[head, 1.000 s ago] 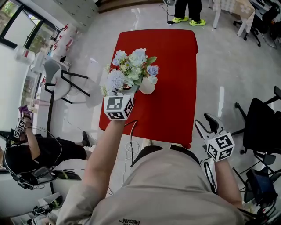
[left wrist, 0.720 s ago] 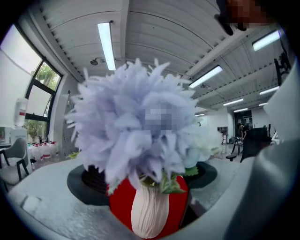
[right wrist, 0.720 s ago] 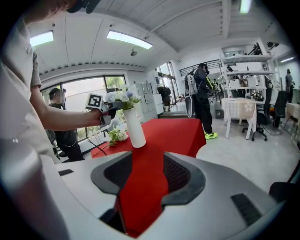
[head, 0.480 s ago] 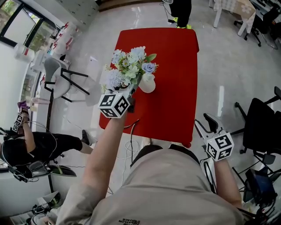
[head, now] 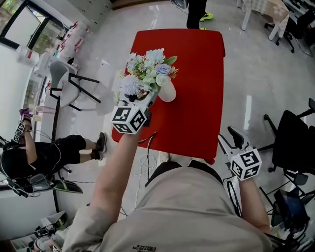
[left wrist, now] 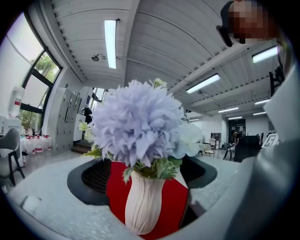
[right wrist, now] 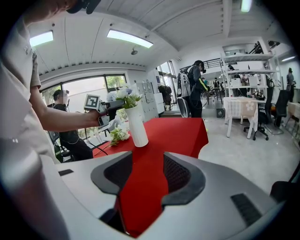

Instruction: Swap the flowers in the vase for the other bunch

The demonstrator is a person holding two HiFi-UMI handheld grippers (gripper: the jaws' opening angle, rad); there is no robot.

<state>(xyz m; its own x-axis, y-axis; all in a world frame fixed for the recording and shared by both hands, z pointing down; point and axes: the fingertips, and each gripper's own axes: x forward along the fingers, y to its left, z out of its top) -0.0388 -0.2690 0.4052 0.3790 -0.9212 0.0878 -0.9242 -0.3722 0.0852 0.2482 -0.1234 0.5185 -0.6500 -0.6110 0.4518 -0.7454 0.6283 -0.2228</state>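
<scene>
Left arm is stretched forward. The left gripper is held level at about the height of the vase rim, on the vase's left. Its jaws stand apart, 1 on each side of the blue-and-white flowers where they leave the vase. No pad is seen pressing on stems or vase.

Right gripper hangs low and well back from the vase, off the near right corner of the red table. It tilts down, jaws released, with only red cloth showing between them.

The flowers sit in the vase, which stands upright. The other bunch, white and green, lies on the cloth near the vase's foot, on its left.

Versus the earlier head views:
- The marker cube on the left gripper has rolled.
- The vase and right gripper are as before.
- The standing person beyond the vase has stepped farther off.
- The seated person far left of the vase has shifted their legs.

Room: the vase stands nearer the table's left edge, and right of it the cloth runs bare to the right edge. A white chair stands on the floor left of the vase. A black chair stands well to its right.
</scene>
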